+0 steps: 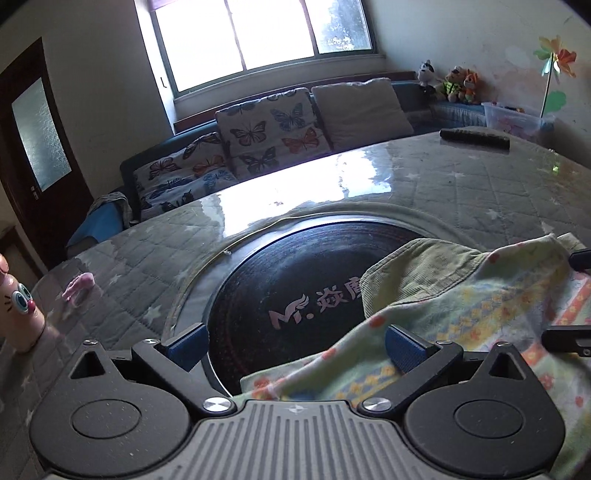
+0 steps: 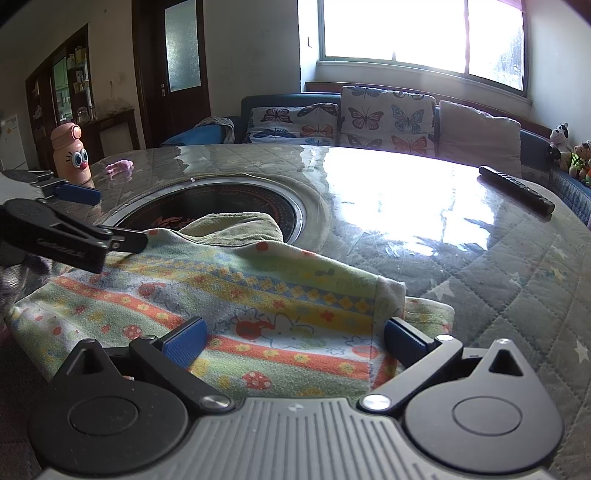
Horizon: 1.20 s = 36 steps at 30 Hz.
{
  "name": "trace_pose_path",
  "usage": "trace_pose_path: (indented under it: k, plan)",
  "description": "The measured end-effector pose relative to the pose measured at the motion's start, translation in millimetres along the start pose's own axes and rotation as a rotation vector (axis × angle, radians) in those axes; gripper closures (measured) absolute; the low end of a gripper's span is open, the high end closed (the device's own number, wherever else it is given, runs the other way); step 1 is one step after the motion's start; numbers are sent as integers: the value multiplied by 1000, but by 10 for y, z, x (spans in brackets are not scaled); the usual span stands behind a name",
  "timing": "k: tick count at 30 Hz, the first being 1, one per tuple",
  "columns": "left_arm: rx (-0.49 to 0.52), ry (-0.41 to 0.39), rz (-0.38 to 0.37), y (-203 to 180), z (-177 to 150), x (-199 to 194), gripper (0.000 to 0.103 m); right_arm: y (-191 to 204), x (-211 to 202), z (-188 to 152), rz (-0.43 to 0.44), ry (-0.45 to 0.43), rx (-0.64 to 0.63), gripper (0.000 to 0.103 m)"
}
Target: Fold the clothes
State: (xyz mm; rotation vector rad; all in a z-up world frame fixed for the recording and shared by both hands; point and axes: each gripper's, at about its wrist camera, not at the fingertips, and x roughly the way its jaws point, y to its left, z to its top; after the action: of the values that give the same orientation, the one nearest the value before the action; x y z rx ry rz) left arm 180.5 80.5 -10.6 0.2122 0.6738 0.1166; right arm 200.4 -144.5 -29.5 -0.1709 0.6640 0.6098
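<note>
My left gripper [image 1: 295,345]: jaws wide apart, nothing clamped. Its right pad [image 1: 400,349] sits on or just over the edge of the garment [image 1: 461,295]; left pad is over the black round hotplate [image 1: 280,280] set into the table. From the right wrist view the same left gripper [image 2: 110,218] comes in from the left, one finger tip touching the garment's far-left corner, the other finger with its blue pad above and clear of the cloth.

My right gripper [image 2: 293,341]: jaws also wide apart, holding nothing. Both pads hover low over the near part of the garment [image 2: 229,295]; can't tell if they touch it.

The garment is a small patterned piece, green/yellow/orange stripes with cartoon prints, lying mostly flat on the table [image 2: 498,266], right edge folded over. Its green corduroy part [image 2: 236,227] overlaps the rim of the hotplate [image 2: 221,201].

Table is covered by a quilted grey cloth with stars under a glossy clear sheet. On it: a remote [image 2: 517,190] at the far right, a pink bottle with a cartoon face [image 2: 70,155] at the far left, a small pink thing [image 2: 119,167] just beside the bottle.

Behind the table: sofa with butterfly cushions [image 2: 384,118], window [image 2: 421,33], plush toys [image 1: 448,83] in the corner.
</note>
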Motion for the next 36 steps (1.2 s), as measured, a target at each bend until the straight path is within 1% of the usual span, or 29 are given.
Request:
trace_pose_path:
  k: [2, 5, 9, 12, 16, 24, 27, 29, 32, 34, 36]
  plan:
    - [-1, 25, -9, 12, 17, 79, 0, -2, 0, 0, 0, 0, 0, 0]
    - [5, 37, -19, 37, -9, 132, 0, -2, 0, 1, 1, 0, 0, 0]
    - [12, 28, -15, 36, -51, 112, 0, -2, 1, 3, 1, 0, 1, 0]
    - [5, 26, 3, 85, -67, 106, 0, -1, 1, 3, 1, 0, 1, 0]
    - [2, 38, 55, 173, -112, 134, 0, -2, 4, 6, 0, 2, 0, 0]
    - [-40, 39, 93, 307, -196, -6, 0, 12, 7, 10, -8, 5, -10, 0]
    - [-60, 19, 76, 327, -228, -174, 0, 67, -28, 12, -34, -4, -14, 0]
    - [-59, -2, 52, 313, -255, -311, 0, 132, -93, 15, -35, -21, -22, 0]
    - [-63, -22, 13, 258, -292, -476, 0, 235, -188, 40, -18, -48, -34, 0]
    - [-60, -31, -23, 192, -324, -561, 0, 343, -227, 60, -10, -58, -63, 0]
    - [-40, -45, -42, 93, -368, -643, 0, 432, -248, 54, -5, -66, -94, 0]
